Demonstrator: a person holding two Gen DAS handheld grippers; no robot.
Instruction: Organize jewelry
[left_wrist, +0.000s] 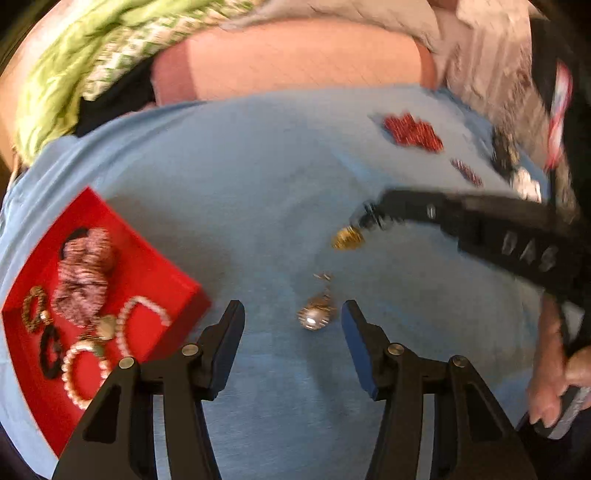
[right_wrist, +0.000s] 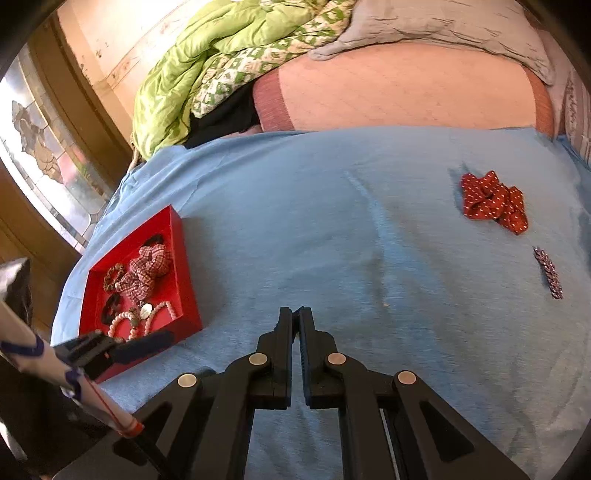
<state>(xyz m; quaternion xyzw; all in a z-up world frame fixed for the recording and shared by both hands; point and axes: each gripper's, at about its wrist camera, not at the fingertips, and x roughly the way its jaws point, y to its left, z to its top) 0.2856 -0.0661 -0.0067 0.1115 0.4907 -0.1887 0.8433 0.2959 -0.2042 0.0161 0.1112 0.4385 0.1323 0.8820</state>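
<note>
- Left gripper (left_wrist: 293, 317): jaws stand about half open over the blue bedsheet (left_wrist: 240, 177) with nothing clamped; the small silver ball earring on a thin hook (left_wrist: 314, 315) lies on the sheet between the two fingertips, not touched by either pad.
- Right gripper (right_wrist: 295, 314): jaws fully closed; the left wrist view shows a small gold pendant piece (left_wrist: 347, 238) hanging at its tip, seemingly pinched there, though blur forbids certainty.
- Open red cardboard tray (right_wrist: 177, 236): sits near the sheet's left edge; already holds a pink checked fabric scrunchie (right_wrist: 147, 269), pearl bead bracelets (right_wrist: 159, 312) and dark hair ties.
- Still loose towards the sheet's right edge: a red dotted fabric scrunchie (right_wrist: 493, 201); a narrow sparkly hair clip (right_wrist: 548, 273) nearer the front.
- Handling judgement, silver earring: light, hard, smooth and liable to roll or slip; the hook is thin and bendable; best taken across the ball itself with a gentle squeeze; the soft sheet may yield beneath it.
</note>
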